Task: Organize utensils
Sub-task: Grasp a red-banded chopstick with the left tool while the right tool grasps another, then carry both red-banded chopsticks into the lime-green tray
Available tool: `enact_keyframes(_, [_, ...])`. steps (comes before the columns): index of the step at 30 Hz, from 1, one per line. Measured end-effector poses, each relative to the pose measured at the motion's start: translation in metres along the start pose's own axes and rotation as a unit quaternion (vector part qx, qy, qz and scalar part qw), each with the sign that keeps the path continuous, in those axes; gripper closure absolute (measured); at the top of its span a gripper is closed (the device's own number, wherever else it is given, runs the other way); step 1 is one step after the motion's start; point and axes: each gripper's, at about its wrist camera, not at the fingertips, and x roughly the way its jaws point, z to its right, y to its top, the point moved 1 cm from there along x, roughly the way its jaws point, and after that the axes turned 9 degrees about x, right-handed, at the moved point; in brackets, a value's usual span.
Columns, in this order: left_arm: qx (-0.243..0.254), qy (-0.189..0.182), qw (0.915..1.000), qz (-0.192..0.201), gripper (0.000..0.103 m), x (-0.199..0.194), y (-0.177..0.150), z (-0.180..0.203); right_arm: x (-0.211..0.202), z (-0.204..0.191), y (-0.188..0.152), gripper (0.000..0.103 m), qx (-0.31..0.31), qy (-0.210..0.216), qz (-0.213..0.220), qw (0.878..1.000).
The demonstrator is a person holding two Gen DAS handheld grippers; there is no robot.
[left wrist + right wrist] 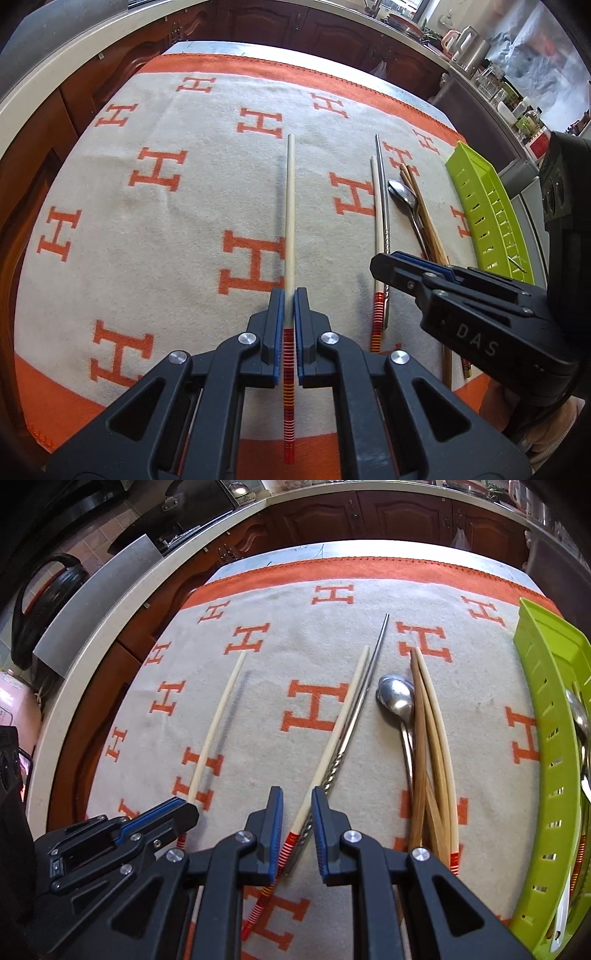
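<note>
Two cream chopsticks with red-striped ends: one [290,221] clamped between the closed fingers of the left hand-held gripper [289,295], raised over the blanket [147,229]; the other [332,734] lies on the desk beside one steel chopstick [364,698], between the parted, empty fingers of the right hand-held gripper [297,797]. One spoon [397,701], a bamboo chopstick bundle [430,738], one green tray [546,738] at right.
</note>
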Motion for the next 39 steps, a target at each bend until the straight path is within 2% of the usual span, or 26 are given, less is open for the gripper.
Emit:
enact_keyframes(8, [-0.009, -0.011, 0.9999, 0.001, 0.1, 0.0, -0.002, -0.006, 0.007, -0.014, 0.005, 0.087, -0.028, -0.043, 0.015, 0.999])
enact_keyframes(15, [-0.02, -0.017, 0.9997, 0.001, 0.1, 0.0, -0.002, -0.011, 0.016, -0.02, 0.01, 0.086, -0.039, -0.092, 0.009, 0.995])
enact_keyframes(23, [-0.023, -0.022, 0.9995, -0.002, 0.1, 0.002, -0.001, -0.012, 0.026, -0.028, 0.017, 0.087, -0.059, -0.119, 0.018, 0.991])
enact_keyframes(25, [-0.019, -0.022, 0.9996, -0.002, 0.1, 0.002, -0.001, -0.011, 0.027, -0.03, 0.017, 0.09, -0.061, -0.121, 0.021, 0.991])
enact_keyframes(29, [-0.017, -0.025, 0.9995, 0.001, 0.1, 0.0, 0.0, -0.008, 0.025, -0.028, 0.017, 0.097, -0.05, -0.101, 0.017, 0.994])
enact_keyframes(39, [-0.023, -0.047, 0.9986, 0.009, 0.1, -0.016, 0.003, 0.002, -0.007, -0.015, 0.01, 0.097, 0.0, 0.0, -0.003, 1.0])
